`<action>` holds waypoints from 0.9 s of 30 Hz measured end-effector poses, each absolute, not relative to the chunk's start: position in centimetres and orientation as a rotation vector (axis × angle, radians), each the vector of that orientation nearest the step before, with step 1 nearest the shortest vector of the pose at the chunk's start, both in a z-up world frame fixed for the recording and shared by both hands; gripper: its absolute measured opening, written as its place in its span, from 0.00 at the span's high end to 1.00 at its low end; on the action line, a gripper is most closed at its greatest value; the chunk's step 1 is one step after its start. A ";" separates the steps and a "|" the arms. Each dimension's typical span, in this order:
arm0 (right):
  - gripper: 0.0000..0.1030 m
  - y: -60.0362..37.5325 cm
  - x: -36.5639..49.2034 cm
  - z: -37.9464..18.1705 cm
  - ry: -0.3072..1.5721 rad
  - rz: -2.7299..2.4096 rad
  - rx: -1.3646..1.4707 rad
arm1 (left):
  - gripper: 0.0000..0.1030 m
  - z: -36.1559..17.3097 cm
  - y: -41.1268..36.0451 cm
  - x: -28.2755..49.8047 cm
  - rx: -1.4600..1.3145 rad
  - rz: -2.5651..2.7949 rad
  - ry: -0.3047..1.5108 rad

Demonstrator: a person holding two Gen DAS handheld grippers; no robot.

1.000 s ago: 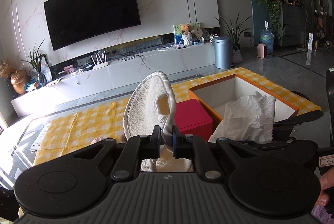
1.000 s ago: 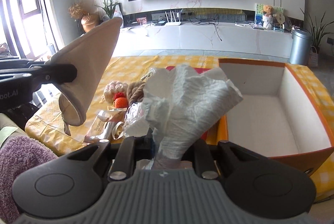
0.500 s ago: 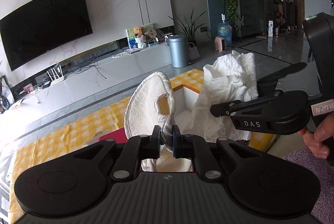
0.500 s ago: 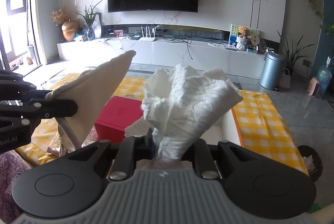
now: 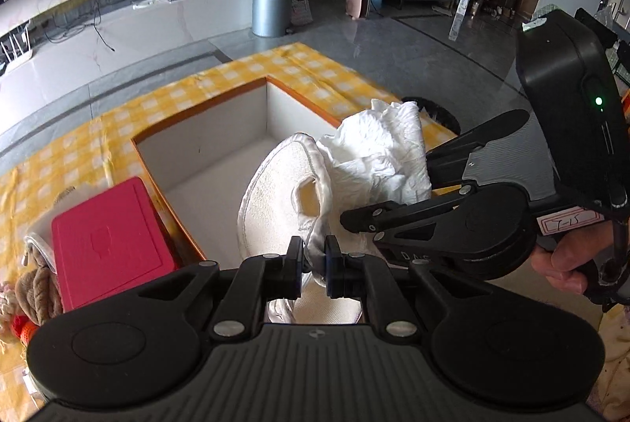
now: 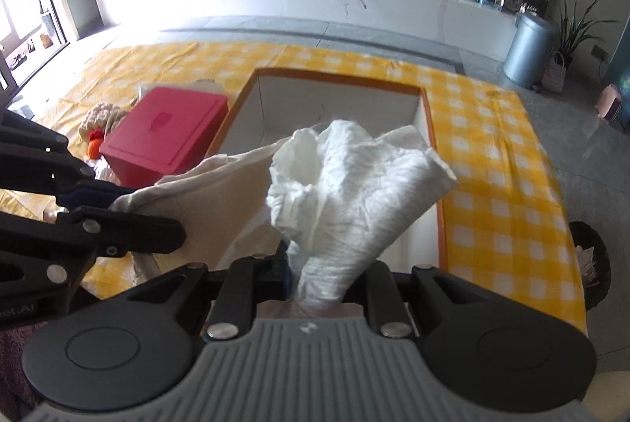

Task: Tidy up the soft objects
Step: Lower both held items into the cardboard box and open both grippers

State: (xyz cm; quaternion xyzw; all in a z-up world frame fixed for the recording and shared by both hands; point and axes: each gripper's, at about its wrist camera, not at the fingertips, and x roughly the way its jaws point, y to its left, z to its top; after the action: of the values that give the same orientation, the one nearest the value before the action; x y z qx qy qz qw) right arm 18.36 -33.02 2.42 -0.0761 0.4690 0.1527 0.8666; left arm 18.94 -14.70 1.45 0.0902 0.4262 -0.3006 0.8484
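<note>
Far left we see small plush toys (image 5: 27, 298) on the yellow checked cloth (image 5: 59, 154), then a red box (image 5: 110, 245) touching the orange-rimmed box (image 5: 220, 130). Next, our left gripper (image 5: 314, 264), fingers nearly closed, pinching the cream slipper (image 5: 271, 201) above the orange-rimmed box's open inside. Just right of it, our right gripper (image 6: 315, 276), fingers narrow, clamps the white crumpled cloth (image 6: 354, 178), also over that box. A hand (image 5: 567, 260) grips the right handle.
</note>
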 end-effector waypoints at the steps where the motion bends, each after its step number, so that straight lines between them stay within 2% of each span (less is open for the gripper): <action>1: 0.85 -32.9 19.1 1.7 1.018 0.324 -0.171 | 0.89 0.8 -14.8 19.4 0.195 -0.632 0.919; 9: 0.84 -32.4 22.5 -2.7 1.196 0.335 -0.230 | 0.88 -2.8 -16.2 21.8 0.210 -0.643 1.046; 18: 0.83 -32.2 24.1 -6.1 1.318 0.335 -0.304 | 0.88 -4.8 -17.2 22.3 0.239 -0.644 1.110; 27: 0.83 -31.3 24.6 -8.2 1.408 0.336 -0.252 | 0.87 -5.7 -17.8 23.0 0.362 -0.609 1.139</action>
State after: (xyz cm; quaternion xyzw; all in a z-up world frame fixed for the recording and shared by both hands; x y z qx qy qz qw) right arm 24.58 -31.28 -8.19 -0.1151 0.6425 0.1532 0.7420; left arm 22.97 -17.83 -5.65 0.1676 0.5279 -0.2820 0.7834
